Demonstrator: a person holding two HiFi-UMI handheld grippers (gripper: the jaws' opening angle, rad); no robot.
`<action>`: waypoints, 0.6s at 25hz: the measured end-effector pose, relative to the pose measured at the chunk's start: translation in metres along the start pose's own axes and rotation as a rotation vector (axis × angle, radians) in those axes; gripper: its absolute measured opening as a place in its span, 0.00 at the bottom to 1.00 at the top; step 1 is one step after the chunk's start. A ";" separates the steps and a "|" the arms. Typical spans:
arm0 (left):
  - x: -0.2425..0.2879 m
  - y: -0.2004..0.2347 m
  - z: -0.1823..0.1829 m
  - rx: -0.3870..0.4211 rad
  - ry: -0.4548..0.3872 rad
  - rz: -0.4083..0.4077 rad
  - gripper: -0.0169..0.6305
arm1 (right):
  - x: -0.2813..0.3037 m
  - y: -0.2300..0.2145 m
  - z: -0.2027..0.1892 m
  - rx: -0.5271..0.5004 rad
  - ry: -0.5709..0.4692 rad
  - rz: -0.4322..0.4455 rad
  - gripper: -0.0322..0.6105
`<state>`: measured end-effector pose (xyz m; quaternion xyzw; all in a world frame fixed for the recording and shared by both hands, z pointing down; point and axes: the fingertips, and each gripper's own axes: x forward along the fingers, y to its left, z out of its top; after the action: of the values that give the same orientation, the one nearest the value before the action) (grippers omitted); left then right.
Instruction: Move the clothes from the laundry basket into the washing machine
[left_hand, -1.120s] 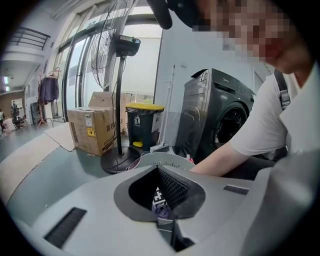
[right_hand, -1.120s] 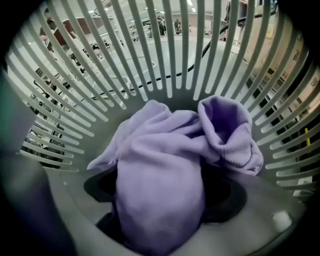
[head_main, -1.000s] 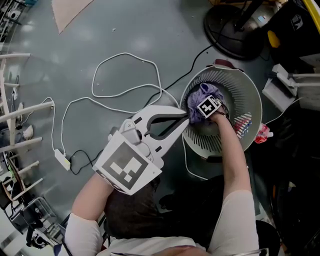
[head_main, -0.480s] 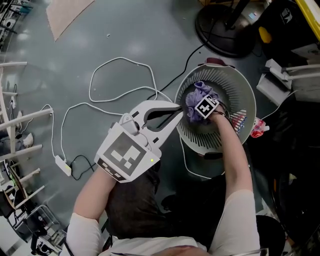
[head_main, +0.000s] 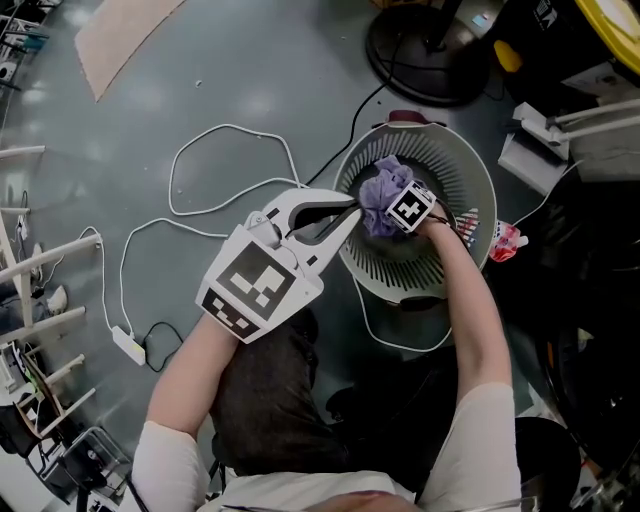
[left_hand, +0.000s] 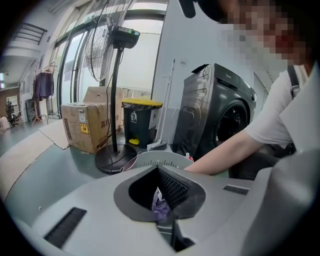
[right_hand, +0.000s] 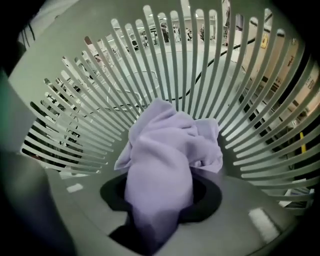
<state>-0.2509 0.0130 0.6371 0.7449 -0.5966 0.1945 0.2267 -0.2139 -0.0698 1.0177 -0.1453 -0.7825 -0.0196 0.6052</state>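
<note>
The white slatted laundry basket (head_main: 478, 188) stands on the floor in the head view. My right gripper (head_main: 392, 205) reaches down into it and is shut on a lilac cloth (head_main: 381, 186); its jaws have just been closing on that cloth. In the right gripper view the lilac cloth (right_hand: 165, 160) bulges out between the jaws, hiding the pads, with basket slats (right_hand: 240, 100) all round. My left gripper (head_main: 352, 212) hovers at the basket's left rim, jaws shut, tips beside the cloth. The dark washing machine (left_hand: 220, 120) stands behind the basket in the left gripper view.
A white cable (head_main: 230, 165) loops over the floor left of the basket. A fan's round base (head_main: 420, 50) sits behind it, its pole (left_hand: 115, 100) rising beside a cardboard box (left_hand: 85, 125) and a yellow-lidded bin (left_hand: 140, 122). A red-and-white item (head_main: 505, 240) lies right of the basket.
My right gripper has closed on the lilac cloth and lifted it up inside the basket. My left gripper has drifted slightly along the basket's left rim.
</note>
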 end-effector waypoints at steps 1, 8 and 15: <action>0.002 0.001 -0.002 -0.001 0.007 0.000 0.04 | -0.006 0.001 0.001 -0.005 -0.005 -0.004 0.37; 0.015 0.002 0.002 0.019 0.007 -0.013 0.04 | -0.054 0.005 0.021 -0.074 -0.076 -0.010 0.37; 0.027 0.007 0.002 0.049 0.024 -0.006 0.04 | -0.103 0.003 0.030 -0.049 -0.140 -0.037 0.37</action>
<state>-0.2519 -0.0112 0.6515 0.7497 -0.5866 0.2172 0.2161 -0.2184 -0.0817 0.9106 -0.1466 -0.8247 -0.0401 0.5448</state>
